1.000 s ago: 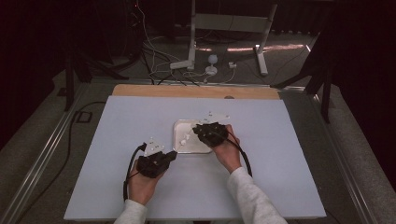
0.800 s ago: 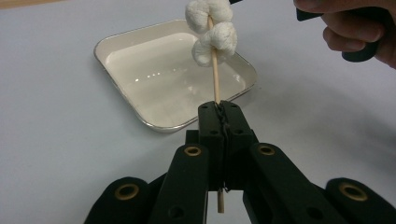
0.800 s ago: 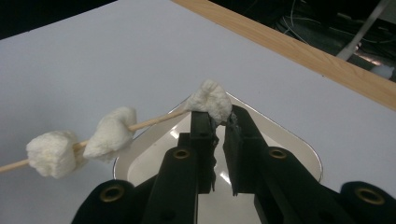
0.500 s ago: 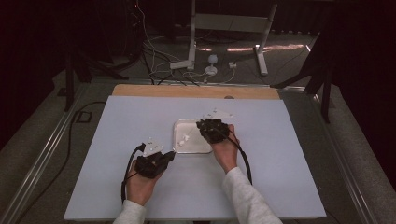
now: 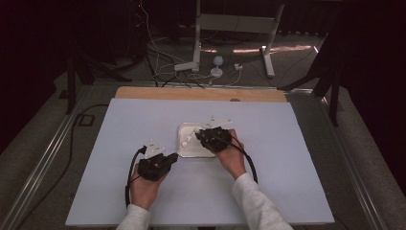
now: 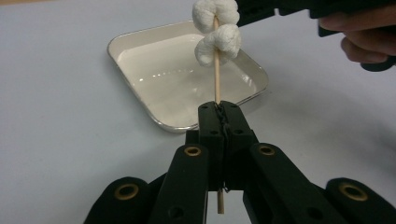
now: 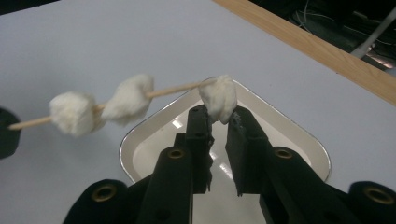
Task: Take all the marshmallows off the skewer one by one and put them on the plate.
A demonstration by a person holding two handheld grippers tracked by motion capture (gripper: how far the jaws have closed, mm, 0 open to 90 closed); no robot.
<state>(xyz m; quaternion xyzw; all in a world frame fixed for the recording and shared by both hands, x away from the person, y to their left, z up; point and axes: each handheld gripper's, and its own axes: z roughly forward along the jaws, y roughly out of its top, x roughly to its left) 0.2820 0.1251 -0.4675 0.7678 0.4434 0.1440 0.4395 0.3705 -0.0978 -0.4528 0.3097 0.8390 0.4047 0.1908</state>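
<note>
So your skewer [image 6: 216, 70] hangs over the white tray [image 6: 140, 42] mid-table, left gripper [image 6: 219, 109] clamped tight on its bare end. Third marshmallow [image 7: 218, 99] sits at the tip, right gripper [image 7: 218, 122] at its 6 o'clock, jaws just easing apart, barely touching it. Looks like threading's done; next, back off cleanly.

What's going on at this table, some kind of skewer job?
A person is threading marshmallows onto a wooden skewer over a white tray. The left hand-held gripper is shut on the skewer. The right hand-held gripper, jaws just opening, has the third marshmallow at its tips, on the skewer's point.
</note>
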